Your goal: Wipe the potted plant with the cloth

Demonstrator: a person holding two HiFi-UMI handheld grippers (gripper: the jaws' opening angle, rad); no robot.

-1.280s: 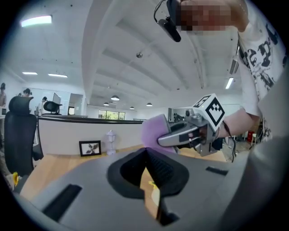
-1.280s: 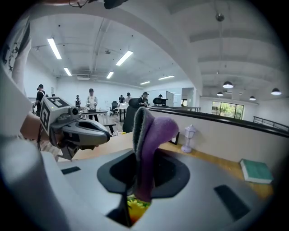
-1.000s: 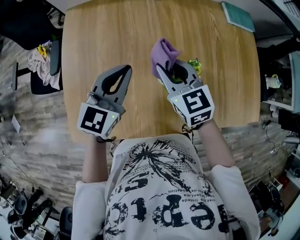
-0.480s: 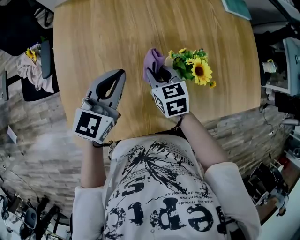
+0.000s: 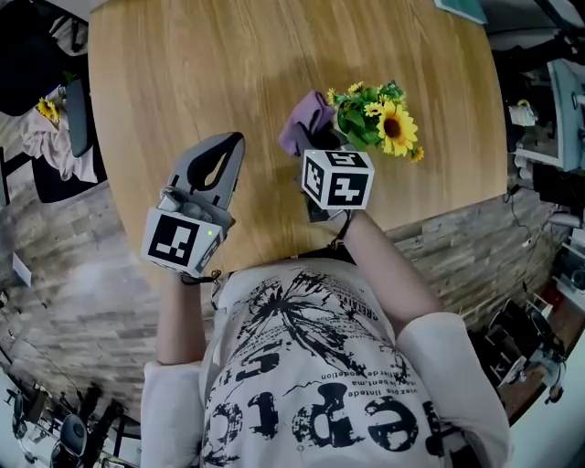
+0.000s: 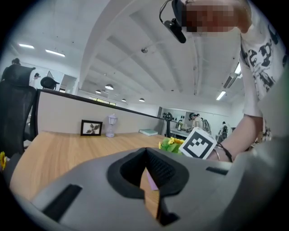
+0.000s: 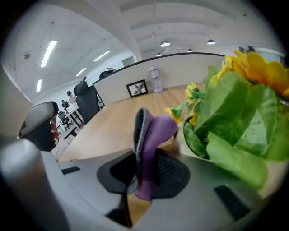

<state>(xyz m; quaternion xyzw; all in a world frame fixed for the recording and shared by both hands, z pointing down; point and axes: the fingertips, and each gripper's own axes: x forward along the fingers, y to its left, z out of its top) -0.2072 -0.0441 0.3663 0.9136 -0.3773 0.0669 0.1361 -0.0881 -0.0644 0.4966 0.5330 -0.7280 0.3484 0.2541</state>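
Note:
A potted plant (image 5: 375, 123) with yellow sunflowers and green leaves stands on the round wooden table (image 5: 201, 73). My right gripper (image 5: 316, 151) is shut on a purple cloth (image 5: 306, 123), which it holds just left of the plant, close to the leaves. In the right gripper view the cloth (image 7: 151, 135) sticks up from the shut jaws (image 7: 143, 173), and the leaves (image 7: 235, 122) fill the right side. My left gripper (image 5: 228, 146) hovers to the left, shut and empty. In its own view the jaws (image 6: 145, 155) meet, with the plant (image 6: 170, 143) beyond them.
A teal book (image 5: 462, 9) lies at the table's far right edge. A small photo frame (image 6: 91, 127) and a pale lantern-shaped ornament (image 6: 111, 125) stand at the far side. A chair with cloth over it (image 5: 64, 119) stands left of the table.
My right gripper has dropped and rolled, so its marker cube now faces up. The sunflowers, hidden under it before, now show to its right. The left gripper has sunk a little.

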